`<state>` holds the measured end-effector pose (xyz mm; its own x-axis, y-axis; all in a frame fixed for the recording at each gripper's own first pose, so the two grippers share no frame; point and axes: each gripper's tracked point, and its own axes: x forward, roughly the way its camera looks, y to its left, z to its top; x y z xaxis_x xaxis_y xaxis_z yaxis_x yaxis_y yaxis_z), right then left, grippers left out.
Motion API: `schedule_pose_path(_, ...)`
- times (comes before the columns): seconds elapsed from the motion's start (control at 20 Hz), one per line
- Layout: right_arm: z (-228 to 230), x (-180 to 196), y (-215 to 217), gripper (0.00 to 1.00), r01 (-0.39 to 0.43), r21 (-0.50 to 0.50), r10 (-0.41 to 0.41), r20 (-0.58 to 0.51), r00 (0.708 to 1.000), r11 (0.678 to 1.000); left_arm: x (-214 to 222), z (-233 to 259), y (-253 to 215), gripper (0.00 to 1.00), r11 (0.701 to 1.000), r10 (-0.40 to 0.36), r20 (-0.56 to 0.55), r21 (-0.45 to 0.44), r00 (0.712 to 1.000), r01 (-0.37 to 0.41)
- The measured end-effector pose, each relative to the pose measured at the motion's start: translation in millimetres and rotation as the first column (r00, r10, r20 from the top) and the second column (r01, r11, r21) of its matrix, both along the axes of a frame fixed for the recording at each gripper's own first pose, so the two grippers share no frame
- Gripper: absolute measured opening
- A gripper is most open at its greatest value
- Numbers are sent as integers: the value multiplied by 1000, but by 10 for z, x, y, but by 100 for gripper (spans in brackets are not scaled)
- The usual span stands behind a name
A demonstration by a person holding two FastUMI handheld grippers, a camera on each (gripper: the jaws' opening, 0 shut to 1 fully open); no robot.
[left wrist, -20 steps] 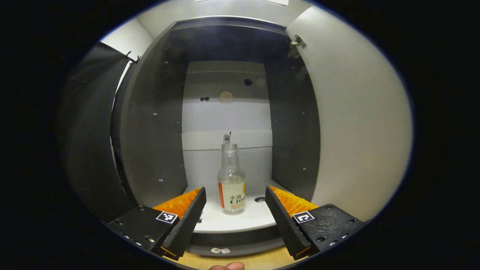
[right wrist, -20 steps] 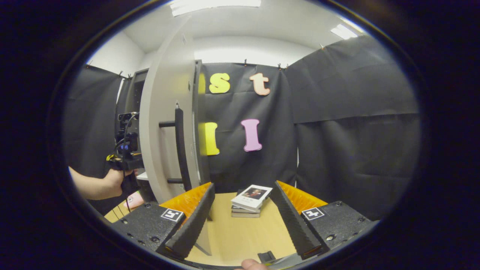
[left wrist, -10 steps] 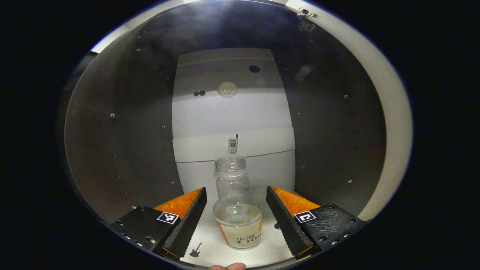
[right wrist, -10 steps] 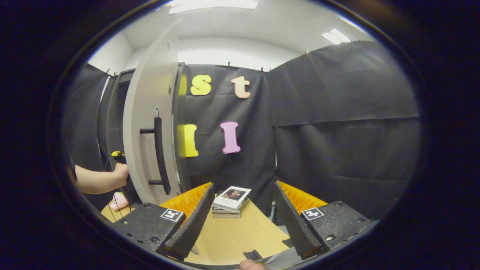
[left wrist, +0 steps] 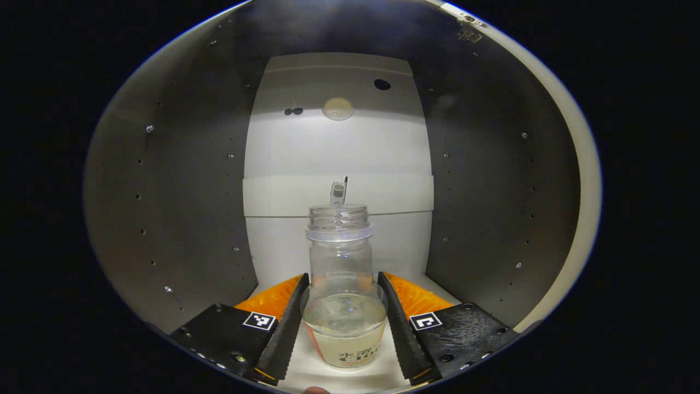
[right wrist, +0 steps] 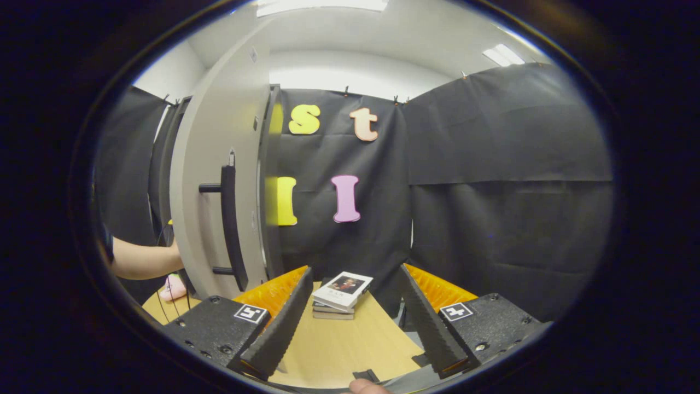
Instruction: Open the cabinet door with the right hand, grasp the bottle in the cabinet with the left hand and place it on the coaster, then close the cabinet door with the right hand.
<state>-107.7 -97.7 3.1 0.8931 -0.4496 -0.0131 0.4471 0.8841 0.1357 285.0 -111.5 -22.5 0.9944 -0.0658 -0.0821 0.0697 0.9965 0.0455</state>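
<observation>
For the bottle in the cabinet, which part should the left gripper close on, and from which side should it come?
Grip the wide lower body of the bottle, coming straight in through the open cabinet front, as the left gripper does. The bottle stands upright with no cap; its body is round and broader than the neck, so the two fingers flanking it probably hold more securely there than higher up.

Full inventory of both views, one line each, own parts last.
Clear glass bottle: 1, uncapped, some liquid inside, upright on the cabinet floor between the left gripper's fingers.
Cabinet: 1, dark side walls, white back panel.
White cabinet door: 1, swung open, black bar handle.
Stack of books: 1, on the wooden table.
Pink object: 1, on table by the door.
Left gripper: 1, fingers flanking the bottle; contact unclear.
Right gripper: 1, open, over table.
Forearm: 1, behind door.
</observation>
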Motion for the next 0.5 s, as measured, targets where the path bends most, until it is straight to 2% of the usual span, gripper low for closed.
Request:
schedule_pose_path(0.05,-5,49,-1,100,-13,4,13,6,1000,1000,-62,68,26,74,1000,0,16,-7,1000,0)
schedule_pose_path(0.1,-24,96,-7,100,-23,13,23,8,1000,1000,-134,108,70,73,1000,4,21,-5,1000,-4)
schedule_pose_path(0.15,-61,140,-17,96,-37,21,37,6,999,999,-219,136,100,73,1000,11,14,3,1000,-11)
schedule_pose_path(0.35,-167,371,-114,96,-94,14,94,-30,995,996,-684,355,246,74,999,10,79,42,997,-13)
schedule_pose_path(0.45,-233,502,-134,100,-133,10,133,-27,991,991,-982,426,306,74,1000,-1,83,-5,997,1)
schedule_pose_path(0.5,-305,586,-147,96,-151,9,151,-35,988,989,-1160,470,365,74,999,2,88,-33,996,1)
